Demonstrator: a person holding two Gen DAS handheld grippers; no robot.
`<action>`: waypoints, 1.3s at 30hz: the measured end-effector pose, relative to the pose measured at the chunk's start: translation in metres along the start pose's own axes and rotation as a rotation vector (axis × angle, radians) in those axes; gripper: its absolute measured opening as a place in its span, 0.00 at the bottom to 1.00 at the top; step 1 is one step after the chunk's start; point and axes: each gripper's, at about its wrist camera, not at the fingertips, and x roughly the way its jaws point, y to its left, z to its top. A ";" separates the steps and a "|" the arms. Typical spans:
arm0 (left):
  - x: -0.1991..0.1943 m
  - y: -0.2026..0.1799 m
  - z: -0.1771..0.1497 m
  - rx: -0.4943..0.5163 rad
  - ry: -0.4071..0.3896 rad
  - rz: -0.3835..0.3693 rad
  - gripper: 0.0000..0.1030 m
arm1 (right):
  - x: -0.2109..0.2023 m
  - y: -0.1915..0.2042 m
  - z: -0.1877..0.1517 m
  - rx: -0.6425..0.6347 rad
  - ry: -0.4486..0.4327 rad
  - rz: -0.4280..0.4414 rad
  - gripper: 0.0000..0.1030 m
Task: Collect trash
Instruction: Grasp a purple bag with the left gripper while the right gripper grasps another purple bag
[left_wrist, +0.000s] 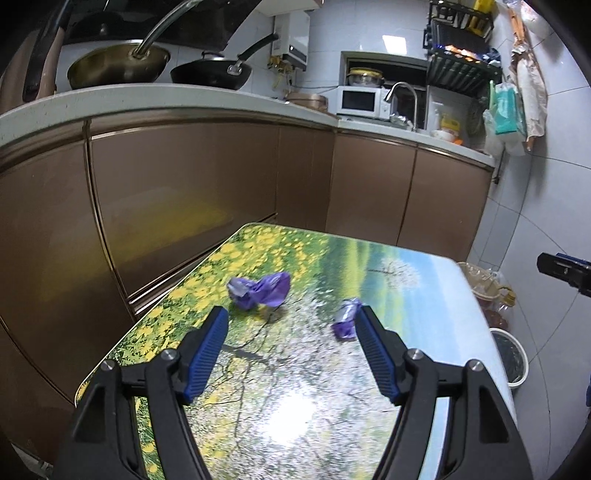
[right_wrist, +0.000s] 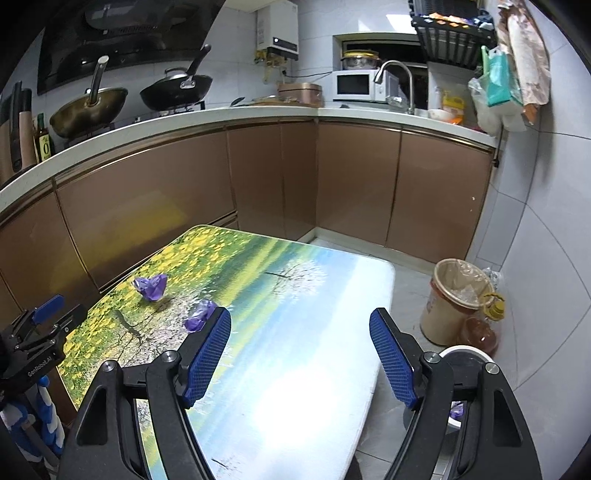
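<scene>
Two crumpled purple wrappers lie on a table (left_wrist: 424, 295) with a flower landscape print. The larger wrapper (left_wrist: 260, 290) is ahead of my left gripper (left_wrist: 291, 315), which is open and empty above the table. The smaller wrapper (left_wrist: 345, 321) lies just left of its right fingertip. In the right wrist view the larger wrapper (right_wrist: 150, 287) and the smaller one (right_wrist: 199, 314) lie to the left of my right gripper (right_wrist: 300, 319), which is open and empty above the table's right side (right_wrist: 351, 288). A white bin (right_wrist: 463, 356) stands on the floor below the right gripper, with something purple inside (right_wrist: 457, 410).
Brown kitchen cabinets (left_wrist: 184, 192) under a white counter close off the left and far sides. A beige bucket with a plastic liner (right_wrist: 452, 299) and an oil bottle (right_wrist: 484, 325) stand on the floor to the right of the table. A tiled wall is on the right.
</scene>
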 end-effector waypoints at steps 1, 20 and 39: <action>0.004 0.003 -0.001 -0.003 0.007 0.002 0.67 | 0.004 0.003 0.000 -0.001 0.005 0.005 0.75; 0.091 0.052 -0.009 -0.016 0.131 -0.013 0.72 | 0.113 0.058 -0.010 -0.066 0.178 0.154 0.80; 0.213 0.058 0.025 0.054 0.213 -0.056 0.74 | 0.251 0.127 -0.018 -0.127 0.342 0.315 0.80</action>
